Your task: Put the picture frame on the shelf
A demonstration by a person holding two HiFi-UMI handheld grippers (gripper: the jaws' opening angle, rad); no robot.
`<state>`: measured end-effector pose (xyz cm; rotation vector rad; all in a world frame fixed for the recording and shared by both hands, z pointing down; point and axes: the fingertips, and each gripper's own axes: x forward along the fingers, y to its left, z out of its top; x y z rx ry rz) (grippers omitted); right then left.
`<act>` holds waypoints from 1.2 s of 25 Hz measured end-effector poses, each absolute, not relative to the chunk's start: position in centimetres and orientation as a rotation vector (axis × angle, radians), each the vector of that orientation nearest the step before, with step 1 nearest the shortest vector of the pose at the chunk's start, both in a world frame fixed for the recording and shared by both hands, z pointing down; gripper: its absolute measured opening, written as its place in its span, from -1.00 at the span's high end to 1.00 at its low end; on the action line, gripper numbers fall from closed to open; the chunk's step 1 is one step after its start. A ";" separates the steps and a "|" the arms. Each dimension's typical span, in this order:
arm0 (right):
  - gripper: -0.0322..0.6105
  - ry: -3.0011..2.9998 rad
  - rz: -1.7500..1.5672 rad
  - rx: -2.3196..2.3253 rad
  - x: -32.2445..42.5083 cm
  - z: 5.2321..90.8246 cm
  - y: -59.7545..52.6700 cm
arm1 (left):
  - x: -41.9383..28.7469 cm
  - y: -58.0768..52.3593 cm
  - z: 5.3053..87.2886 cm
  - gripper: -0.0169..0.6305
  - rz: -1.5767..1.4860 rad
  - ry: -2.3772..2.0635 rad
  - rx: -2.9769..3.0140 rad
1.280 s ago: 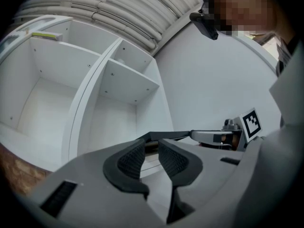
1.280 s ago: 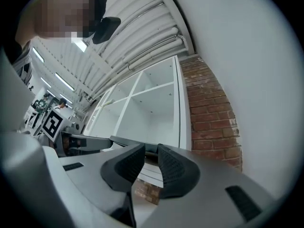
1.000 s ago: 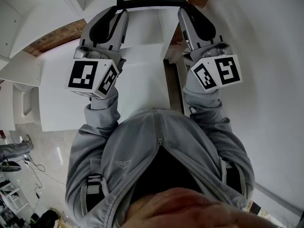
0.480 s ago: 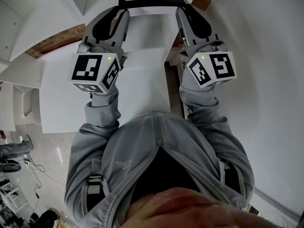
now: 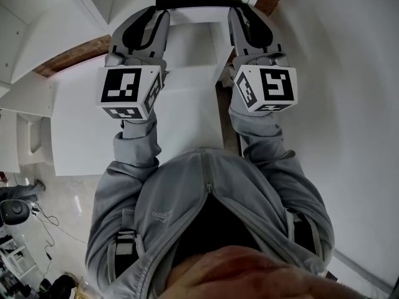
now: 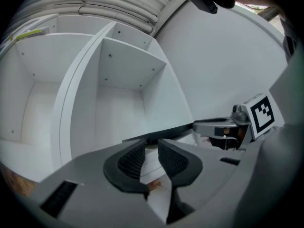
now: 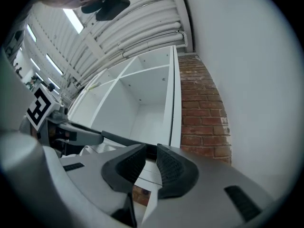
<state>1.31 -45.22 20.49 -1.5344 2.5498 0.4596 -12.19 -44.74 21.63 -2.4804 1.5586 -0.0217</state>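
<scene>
A black picture frame [image 5: 194, 3] with a dark deer silhouette on white is held out in front of me at the top of the head view. My left gripper [image 5: 159, 12] is shut on the left end of its near bar. My right gripper [image 5: 234, 11] is shut on the right end. In the left gripper view the frame's black edge [image 6: 164, 132] runs across the left gripper [image 6: 149, 145]. The right gripper view shows the frame's edge [image 7: 121, 139] leaving the right gripper [image 7: 151, 152]. White open shelf compartments [image 6: 123, 84] [image 7: 142, 99] stand just beyond the frame.
A red brick wall [image 7: 204, 113] borders the shelf unit on the right, and a plain white wall [image 5: 343, 73] runs beside my right arm. A white cabinet top [image 5: 187, 104] lies under my arms. Cables and a chair base [image 5: 19, 213] are on the floor at lower left.
Both grippers have carried the frame a little further away from my body, toward the shelf. Their marker cubes have rolled slightly and sit higher in the head view.
</scene>
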 end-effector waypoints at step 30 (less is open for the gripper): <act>0.65 2.482 0.805 -1.835 0.9 20.5 -45.4 | -11.2 -43.9 20.0 0.63 -0.157 1.672 -2.207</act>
